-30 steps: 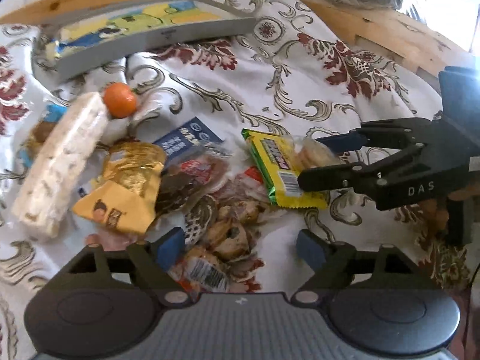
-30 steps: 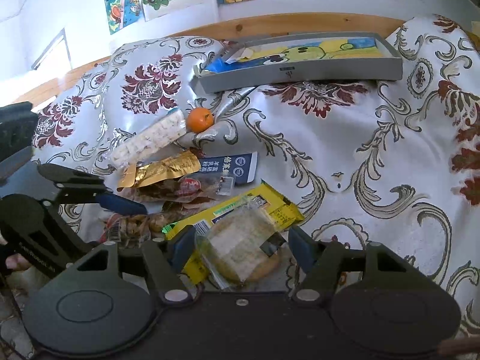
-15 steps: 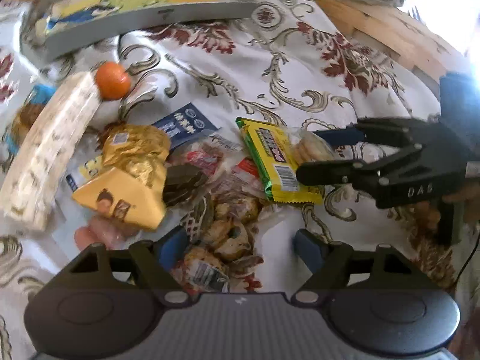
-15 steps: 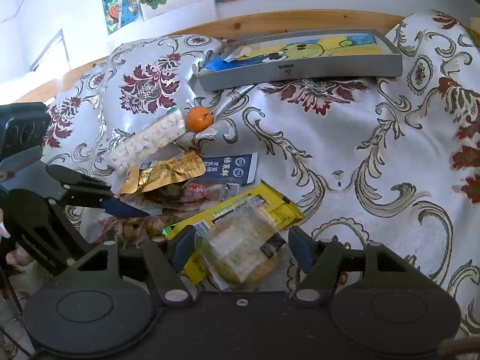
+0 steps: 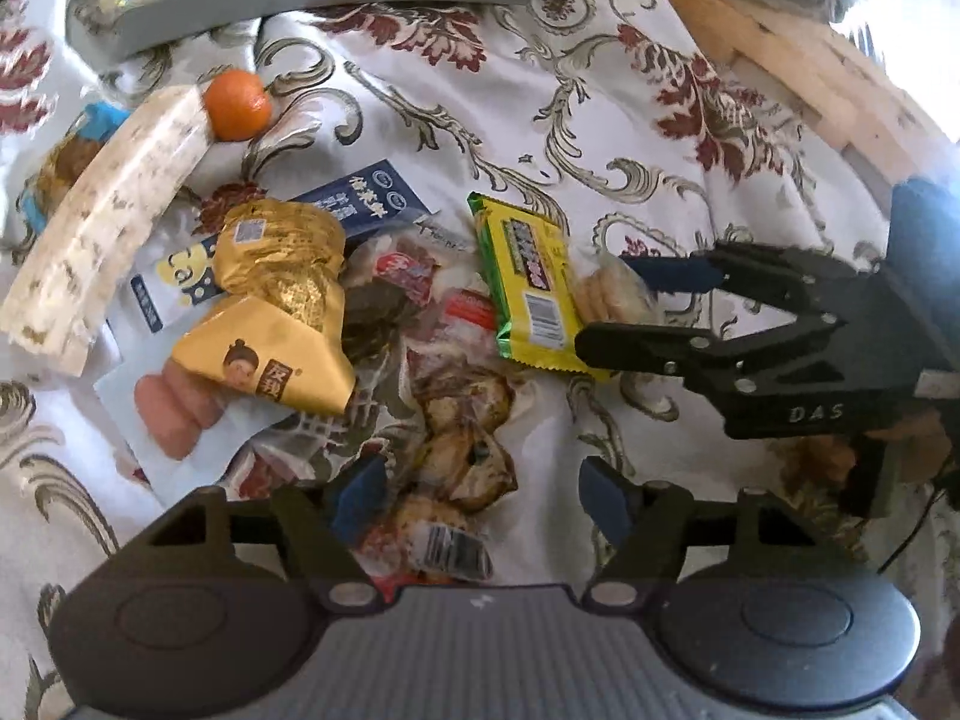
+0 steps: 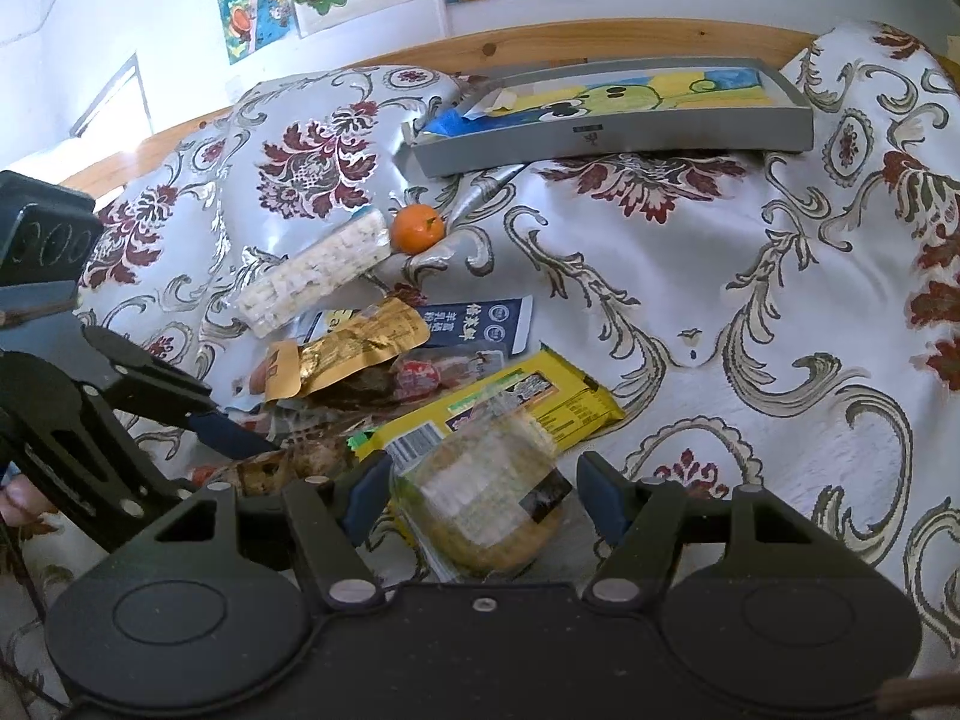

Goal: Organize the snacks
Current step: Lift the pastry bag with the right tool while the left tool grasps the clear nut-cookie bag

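Observation:
A pile of snacks lies on a flowered cloth. My left gripper point(image 5: 477, 498) is open low over a clear packet of brown pieces point(image 5: 462, 456), one finger on each side of it. My right gripper point(image 6: 483, 495) is open and straddles a clear packet with a round cookie point(image 6: 486, 504), which rests partly on a yellow-green bar point(image 6: 540, 396). The left wrist view shows the right gripper point(image 5: 621, 306) around that cookie packet point(image 5: 606, 297), beside the yellow-green bar point(image 5: 528, 282). A blue-tipped finger point(image 6: 228, 432) of the left gripper reaches in from the left.
A grey tray point(image 6: 600, 141) with a cartoon lining sits at the back. A mandarin point(image 5: 236, 105), a long white rice bar point(image 5: 108, 222), a gold packet point(image 5: 276, 300), a blue sachet point(image 5: 366, 198) and a sausage packet point(image 5: 174, 414) lie left. The wooden edge point(image 5: 810, 78) runs far right.
My left gripper has moved forward and down over the pile, so the brown-piece packet now sits between its fingers. The right gripper has stayed around the cookie packet.

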Demonstrator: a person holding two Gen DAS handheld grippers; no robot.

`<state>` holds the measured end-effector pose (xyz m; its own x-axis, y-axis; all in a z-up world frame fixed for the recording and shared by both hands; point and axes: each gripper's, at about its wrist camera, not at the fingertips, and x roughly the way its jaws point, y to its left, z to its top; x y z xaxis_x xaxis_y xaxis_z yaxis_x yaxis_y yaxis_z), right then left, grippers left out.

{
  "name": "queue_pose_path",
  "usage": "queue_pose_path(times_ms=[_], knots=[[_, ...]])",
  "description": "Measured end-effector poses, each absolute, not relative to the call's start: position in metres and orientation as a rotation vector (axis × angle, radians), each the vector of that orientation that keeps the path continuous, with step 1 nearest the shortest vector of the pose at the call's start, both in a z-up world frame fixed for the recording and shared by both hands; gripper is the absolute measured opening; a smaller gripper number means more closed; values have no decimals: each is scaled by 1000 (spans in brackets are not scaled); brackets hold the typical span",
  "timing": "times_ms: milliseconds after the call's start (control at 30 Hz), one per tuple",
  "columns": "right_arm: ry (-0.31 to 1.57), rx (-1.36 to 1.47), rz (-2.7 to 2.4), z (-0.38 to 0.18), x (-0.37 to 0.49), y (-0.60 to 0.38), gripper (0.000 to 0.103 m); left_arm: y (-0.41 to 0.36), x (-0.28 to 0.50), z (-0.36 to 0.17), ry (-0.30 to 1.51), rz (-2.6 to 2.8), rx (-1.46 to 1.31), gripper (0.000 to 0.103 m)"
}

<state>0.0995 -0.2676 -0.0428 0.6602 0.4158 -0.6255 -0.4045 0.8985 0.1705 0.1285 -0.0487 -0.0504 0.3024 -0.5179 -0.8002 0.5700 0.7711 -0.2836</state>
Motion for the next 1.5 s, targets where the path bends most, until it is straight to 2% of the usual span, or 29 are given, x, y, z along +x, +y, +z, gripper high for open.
queue_pose_path(times_ms=[167, 633, 933, 1267, 1500], knots=[[715, 25, 466, -44, 98, -267, 69, -56, 125, -52, 999, -710, 155, 67], [719, 36, 470, -45, 94, -267, 69, -47, 125, -48, 1043, -628, 37, 51], [733, 52, 485, -45, 85, -266, 69, -39, 116, -44, 1104, -579, -73, 49], [736, 54, 505, -42, 76, -262, 69, -30, 99, -34, 1096, -522, -126, 47], [733, 24, 526, -40, 66, -255, 65, -23, 80, -29, 1095, -488, -128, 46]])
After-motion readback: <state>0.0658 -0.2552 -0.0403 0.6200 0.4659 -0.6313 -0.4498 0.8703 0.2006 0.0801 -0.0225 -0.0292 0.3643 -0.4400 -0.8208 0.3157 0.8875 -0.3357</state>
